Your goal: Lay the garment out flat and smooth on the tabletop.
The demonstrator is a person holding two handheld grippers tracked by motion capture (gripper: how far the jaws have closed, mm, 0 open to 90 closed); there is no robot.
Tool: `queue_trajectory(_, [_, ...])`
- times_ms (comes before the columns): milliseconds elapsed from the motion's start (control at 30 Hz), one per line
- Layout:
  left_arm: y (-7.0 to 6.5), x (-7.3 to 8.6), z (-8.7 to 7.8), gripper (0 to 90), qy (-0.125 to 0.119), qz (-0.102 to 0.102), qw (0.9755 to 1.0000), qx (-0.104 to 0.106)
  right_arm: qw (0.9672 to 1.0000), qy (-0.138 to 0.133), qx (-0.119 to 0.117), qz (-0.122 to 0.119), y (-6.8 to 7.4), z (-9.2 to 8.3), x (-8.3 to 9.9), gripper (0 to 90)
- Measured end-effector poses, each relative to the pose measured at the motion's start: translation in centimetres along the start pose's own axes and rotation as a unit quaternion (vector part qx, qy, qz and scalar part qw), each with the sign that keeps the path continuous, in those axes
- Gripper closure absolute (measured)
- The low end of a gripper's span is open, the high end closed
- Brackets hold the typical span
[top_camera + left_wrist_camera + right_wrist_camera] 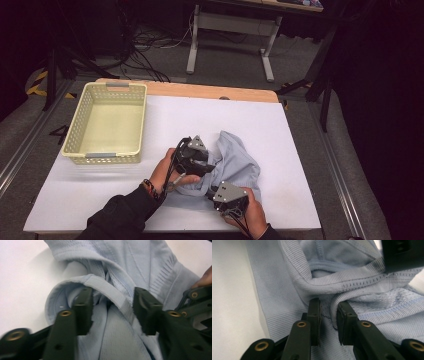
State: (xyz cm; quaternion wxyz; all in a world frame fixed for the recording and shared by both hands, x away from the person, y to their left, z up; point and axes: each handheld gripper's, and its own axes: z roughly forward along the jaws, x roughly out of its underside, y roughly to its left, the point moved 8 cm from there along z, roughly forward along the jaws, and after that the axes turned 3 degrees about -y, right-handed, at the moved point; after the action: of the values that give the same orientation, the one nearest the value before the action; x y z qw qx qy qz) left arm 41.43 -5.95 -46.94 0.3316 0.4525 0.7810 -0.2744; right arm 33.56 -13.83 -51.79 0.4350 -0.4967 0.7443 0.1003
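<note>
A light blue knit garment (236, 159) lies crumpled on the white table cover (200, 115). My left gripper (209, 167) reaches into its left side. In the left gripper view, that gripper (113, 312) is open wide, with a ribbed band of the garment (112, 290) running loosely across the gap. My right gripper (215, 191) is at the garment's near edge. In the right gripper view, this gripper (328, 320) has a narrow gap between its pads; a rolled hem (334, 307) sits there against one pad, not pinched.
A cream plastic basket (80, 125) stands at the table's left, with nothing in it. The other gripper's jaw (402, 255) hangs close over the cloth in the right gripper view. Desk legs and cables are on the floor beyond the far table edge.
</note>
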Motion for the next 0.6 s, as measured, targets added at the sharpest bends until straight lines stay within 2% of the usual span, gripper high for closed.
queue_trajectory(33, [0.0, -0.1, 0.0, 62.9, 0.002, 0.002, 1.0, 0.002, 1.0, 0.0, 0.0, -0.002, 0.0, 0.0, 0.0, 73.9])
queue_trajectory(100, [0.0, -0.4, 0.1, 77.8, 0.0, 0.007, 1.0, 0.004, 0.9999, 0.004, 0.003, -0.013, 0.0, 0.0, -0.1, 73.8])
queue_trajectory(133, [0.0, -0.4, 0.1, 77.8, 0.0, 0.008, 1.0, 0.004, 0.9999, 0.004, 0.003, -0.013, 0.0, 0.0, -0.1, 73.8])
queue_trajectory(167, [0.1, -0.5, 0.2, 85.0, -0.001, 0.01, 1.0, 0.001, 0.9998, 0.005, 0.004, -0.016, 0.1, 0.0, -0.1, 73.6])
queue_trajectory(300, [0.4, -0.6, 0.2, 88.1, -0.002, 0.014, 0.9999, -0.002, 0.9998, 0.004, 0.002, -0.017, 0.0, 0.0, -0.1, 72.7])
queue_trajectory(367, [0.5, -0.8, -0.1, 88.3, -0.013, 0.016, 0.9998, -0.005, 0.9999, 0.001, -0.005, -0.01, -0.1, -0.1, -0.2, 68.5])
queue_trajectory(400, [0.7, -1.0, -0.5, 88.3, -0.022, 0.017, 0.9995, -0.014, 1.0, -0.002, -0.006, -0.007, -0.2, -0.3, -0.4, 62.1])
queue_trajectory(467, [1.2, -1.4, -1.4, 88.3, -0.041, 0.018, 0.9987, -0.026, 0.9998, -0.017, 0.001, -0.003, -1.4, -1.4, -1.3, 51.4])
queue_trajectory(500, [1.5, -1.6, -1.9, 88.3, -0.047, 0.018, 0.9982, -0.034, 0.9995, -0.032, 0.0, 0.003, -2.1, -2.2, -1.8, 49.9])
queue_trajectory(533, [1.5, -1.6, -1.9, 88.3, -0.047, 0.018, 0.9982, -0.034, 0.9995, -0.032, 0.0, 0.003, -2.1, -2.2, -1.8, 49.9])
queue_trajectory(567, [1.9, -1.9, -2.3, 88.3, -0.052, 0.019, 0.9977, -0.038, 0.9989, -0.045, 0.007, 0.01, -3.1, -3.1, -2.3, 48.5])
queue_trajectory(600, [2.4, -2.3, -2.9, 88.2, -0.057, 0.022, 0.9969, -0.049, 0.9968, -0.065, 0.038, 0.025, -5.7, -4.9, -3.2, 45.7])
